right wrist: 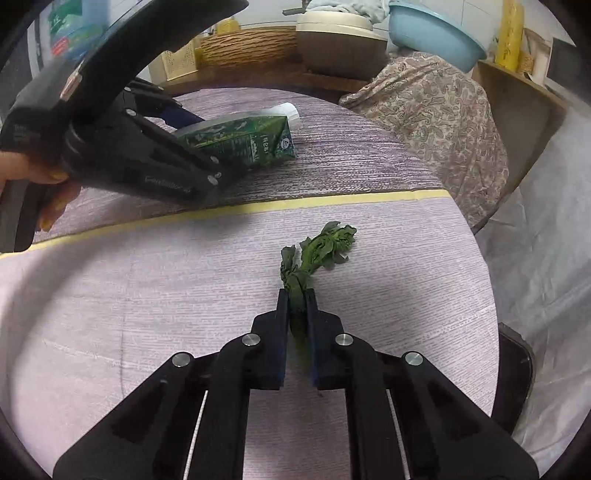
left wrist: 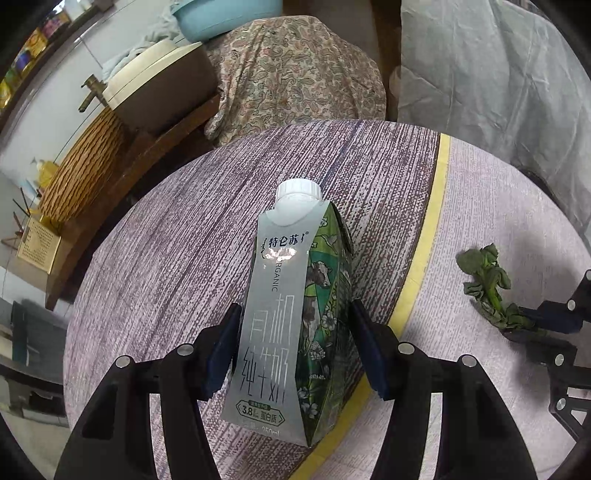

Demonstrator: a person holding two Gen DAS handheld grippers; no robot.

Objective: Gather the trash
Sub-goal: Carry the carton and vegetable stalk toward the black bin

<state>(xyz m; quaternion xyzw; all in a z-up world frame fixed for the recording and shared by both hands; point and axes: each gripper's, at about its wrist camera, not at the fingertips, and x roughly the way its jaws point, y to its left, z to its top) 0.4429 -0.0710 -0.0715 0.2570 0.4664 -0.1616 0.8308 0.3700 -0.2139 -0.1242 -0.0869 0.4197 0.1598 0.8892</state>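
Two pieces of trash lie on the round counter point(left wrist: 155, 266), one on each side of the yellow tape line point(left wrist: 430, 236) that crosses its cloth. On the darker purple side of the tape line lies a milk carton point(left wrist: 291, 314), grey and green with a white screw cap point(left wrist: 299, 189), its base close against the tape. The left gripper point(left wrist: 295, 347) straddles the carton's lower half, one blue pad against the grey face and the other against the green face, so it is clamped on the carton. A hand point(right wrist: 44, 184) holds this gripper's handle, as the right wrist view shows.

On the paler side of the tape line lies a wilted leafy green stalk point(right wrist: 321, 251), well apart from the tape. The right gripper point(right wrist: 297, 306) is pinched together on the stalk's stem end, the crumpled leaves sticking out beyond its fingertips toward the tape line.

Beyond the tape line's far end, off the counter, sit a paisley-covered mound point(left wrist: 295, 74) and a blue basin point(right wrist: 436, 33).
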